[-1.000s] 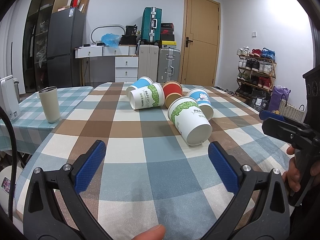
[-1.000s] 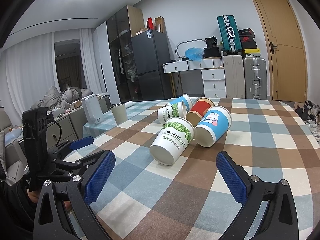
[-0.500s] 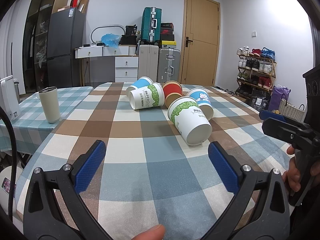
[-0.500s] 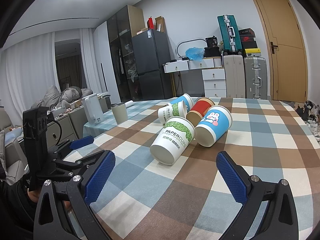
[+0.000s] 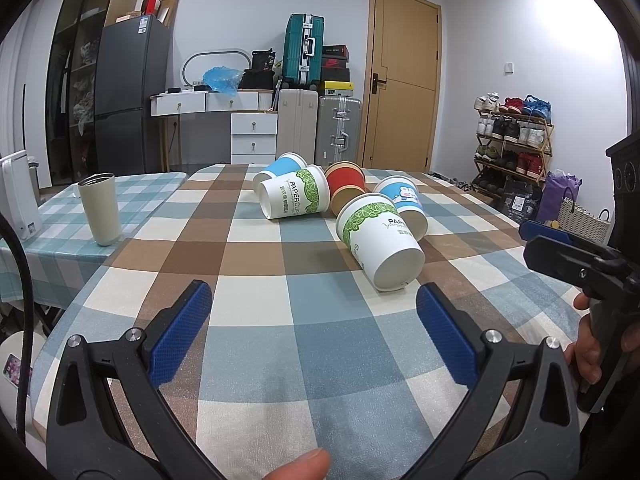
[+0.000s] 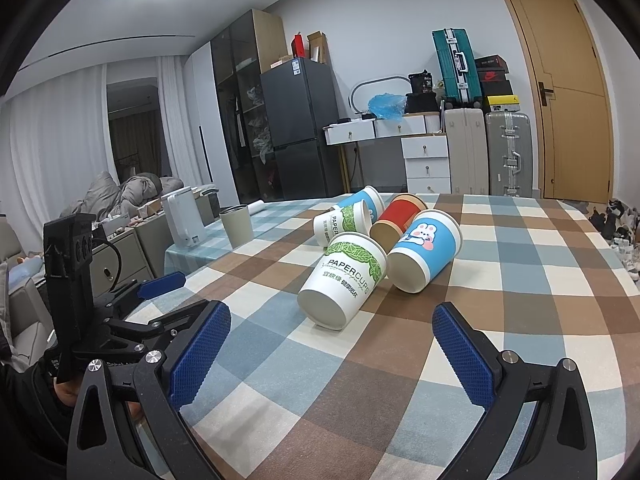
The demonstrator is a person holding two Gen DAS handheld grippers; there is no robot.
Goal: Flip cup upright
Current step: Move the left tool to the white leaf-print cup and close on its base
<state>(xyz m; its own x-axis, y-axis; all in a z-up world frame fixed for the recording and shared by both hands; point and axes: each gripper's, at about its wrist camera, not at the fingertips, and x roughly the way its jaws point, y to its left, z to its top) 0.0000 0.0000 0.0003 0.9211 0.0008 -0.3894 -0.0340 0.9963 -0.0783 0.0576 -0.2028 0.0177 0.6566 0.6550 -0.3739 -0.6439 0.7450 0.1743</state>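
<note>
A: From the left wrist, what shows?
B: The left gripper (image 5: 312, 320), jaws wide and holding nothing, over the checked table (image 5: 256, 344). Five cups lie on their sides; the nearest white cup (image 5: 380, 246) has its base toward us. A shoe rack (image 5: 512, 136) stands far right.
A: And the right wrist?
B: The right gripper (image 6: 332, 344), jaws wide too, nothing held. Here the white cup (image 6: 344, 284) shows "PAPERCUPS", and the rabbit cup (image 6: 426, 254) touches it. A kettle (image 6: 184, 220) sits far left.

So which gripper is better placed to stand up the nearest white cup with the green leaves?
Probably right. The nearest white cup lies on its side almost centred ahead of the open right gripper; for the left gripper, also open, it sits off toward the right finger.
</note>
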